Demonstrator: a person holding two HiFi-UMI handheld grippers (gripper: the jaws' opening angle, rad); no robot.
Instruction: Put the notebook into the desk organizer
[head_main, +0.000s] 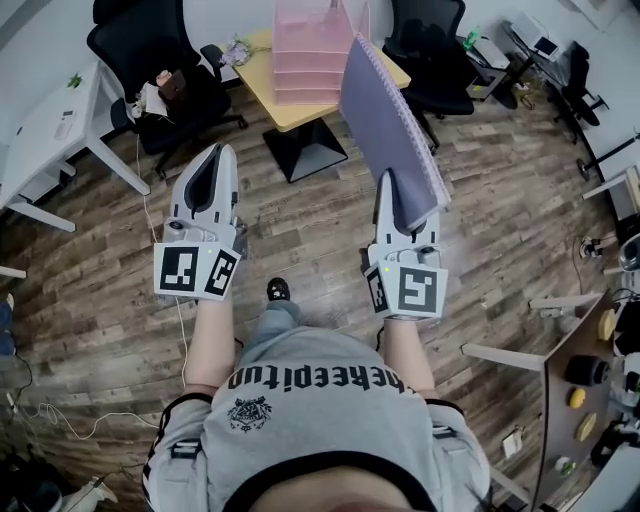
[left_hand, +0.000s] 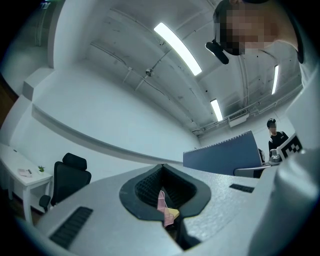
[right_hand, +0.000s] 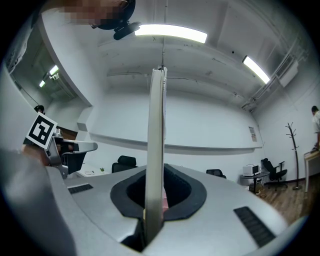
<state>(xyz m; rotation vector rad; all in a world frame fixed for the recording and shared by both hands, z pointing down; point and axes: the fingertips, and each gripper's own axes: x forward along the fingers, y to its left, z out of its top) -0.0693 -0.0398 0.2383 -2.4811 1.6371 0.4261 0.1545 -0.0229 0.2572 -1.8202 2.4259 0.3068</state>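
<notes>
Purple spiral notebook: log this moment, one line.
right gripper: shut on purple spiral notebook | left gripper: shut, empty | pink desk organizer: notebook not yet in

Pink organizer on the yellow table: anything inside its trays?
The translucent pink plastic desk organizer shows nothing in its stacked trays. Its right part is covered by the purple spiral-bound notebook held upright in the right gripper.

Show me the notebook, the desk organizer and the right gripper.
notebook (head_main: 385, 130), head view, middle of its purple cover.
desk organizer (head_main: 305, 60), head view, its pink front wall.
right gripper (head_main: 390, 190), head view, between its fingertips.
</notes>
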